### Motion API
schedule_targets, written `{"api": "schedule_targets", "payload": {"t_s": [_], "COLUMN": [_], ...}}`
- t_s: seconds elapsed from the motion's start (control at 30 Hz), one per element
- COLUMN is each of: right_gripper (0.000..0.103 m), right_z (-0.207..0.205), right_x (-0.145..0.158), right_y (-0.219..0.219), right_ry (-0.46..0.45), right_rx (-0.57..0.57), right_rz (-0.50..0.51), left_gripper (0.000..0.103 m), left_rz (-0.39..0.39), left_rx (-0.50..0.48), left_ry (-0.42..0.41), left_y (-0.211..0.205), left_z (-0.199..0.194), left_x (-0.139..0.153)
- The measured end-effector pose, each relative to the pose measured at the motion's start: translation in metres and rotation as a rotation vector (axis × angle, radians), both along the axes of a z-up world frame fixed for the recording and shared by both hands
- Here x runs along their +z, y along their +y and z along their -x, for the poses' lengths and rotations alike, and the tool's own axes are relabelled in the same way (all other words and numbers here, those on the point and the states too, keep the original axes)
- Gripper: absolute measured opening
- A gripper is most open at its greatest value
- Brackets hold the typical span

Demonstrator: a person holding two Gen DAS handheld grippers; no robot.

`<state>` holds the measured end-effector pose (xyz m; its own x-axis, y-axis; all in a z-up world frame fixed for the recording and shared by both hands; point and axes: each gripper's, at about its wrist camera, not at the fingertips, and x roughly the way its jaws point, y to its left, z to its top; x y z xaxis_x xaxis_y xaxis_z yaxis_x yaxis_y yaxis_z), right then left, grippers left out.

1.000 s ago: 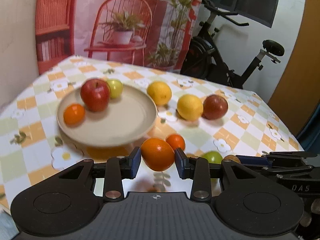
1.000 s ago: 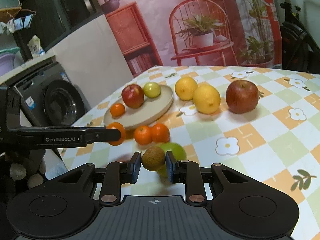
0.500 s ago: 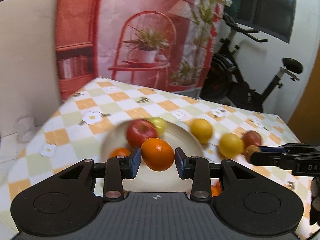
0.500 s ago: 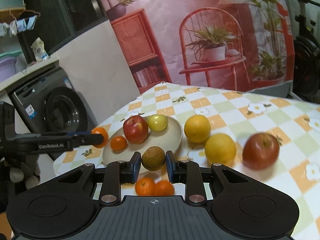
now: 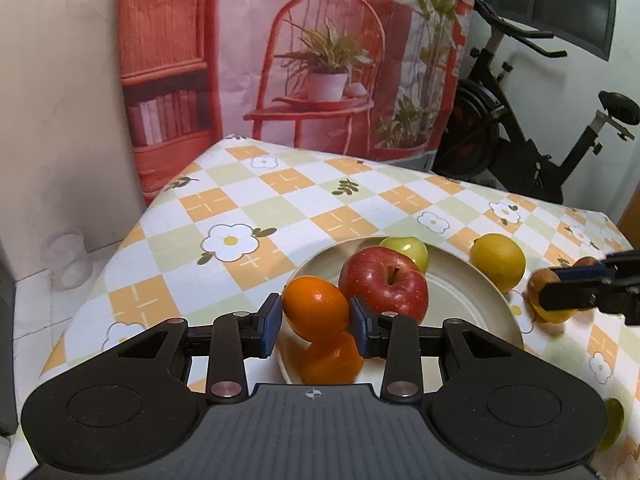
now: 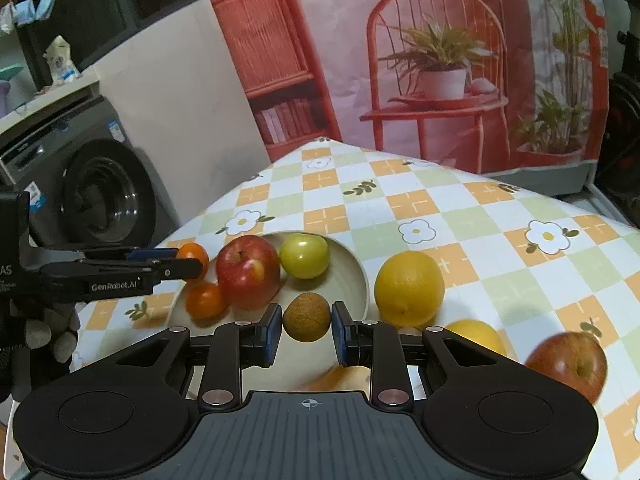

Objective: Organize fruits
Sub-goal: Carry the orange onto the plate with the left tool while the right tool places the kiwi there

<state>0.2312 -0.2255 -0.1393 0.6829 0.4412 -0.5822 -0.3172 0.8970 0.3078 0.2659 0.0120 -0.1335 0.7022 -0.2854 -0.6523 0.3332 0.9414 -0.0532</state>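
My left gripper (image 5: pixel 317 318) is shut on an orange tangerine (image 5: pixel 315 306) and holds it over the near left part of the beige plate (image 5: pixel 472 300). On that plate lie a red apple (image 5: pixel 384 282), a green fruit (image 5: pixel 406 250) and another tangerine (image 5: pixel 332 358). My right gripper (image 6: pixel 305 326) is shut on a brown kiwi (image 6: pixel 307 316), just above the plate's near rim (image 6: pixel 362 276). The left gripper (image 6: pixel 176 266) shows in the right wrist view with its tangerine (image 6: pixel 195 255). The right gripper (image 5: pixel 560 294) enters the left wrist view at the right edge.
Off the plate on the checked tablecloth (image 6: pixel 440 216) lie a yellow orange (image 6: pixel 408 288), a second yellow fruit (image 6: pixel 476 336) and a red apple (image 6: pixel 568 364). A green fruit (image 5: pixel 612 424) sits low right. A gloved hand (image 6: pixel 36 328) holds the left gripper. The table edge drops at left.
Both grippers have travelled across the table toward the plate with their fruits still gripped. The tangerine now hangs over the plate and the kiwi is at its near rim.
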Motion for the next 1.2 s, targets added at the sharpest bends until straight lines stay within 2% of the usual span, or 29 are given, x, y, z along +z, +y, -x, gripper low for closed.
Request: {"api": "schedule_targets", "payload": {"t_s": [0.3,0.6,0.97,1.2], "right_gripper": [0.025,0.025,0.026,0.026], "right_z": [-0.052,-0.083,-0.086,-0.055], "right_x": [-0.006,-0.017,-0.020,-0.005], "right_y": [0.016,0.041,0.043,0.014], "right_ry": [0.039,0.065,0.060,-0.030], "right_rx": [-0.002,0.019,0.022,-0.039], "right_rz": [0.040,0.152,0.176,0.120], "left_gripper": [0.039,0.039,0.041,0.041], "left_rz": [-0.002,0.020,0.045,0.047], "left_rx": [-0.033,-0.056,-0.005,0.006], "left_ry": [0.000,-0.008,-0.010,-0.031], "left_y": [0.002,0.006,0.004,-0.010], "left_z": [-0.014,-0.016,-0.010,0.000], "left_x": [-0.010,-0.008,0.002,0.017]}}
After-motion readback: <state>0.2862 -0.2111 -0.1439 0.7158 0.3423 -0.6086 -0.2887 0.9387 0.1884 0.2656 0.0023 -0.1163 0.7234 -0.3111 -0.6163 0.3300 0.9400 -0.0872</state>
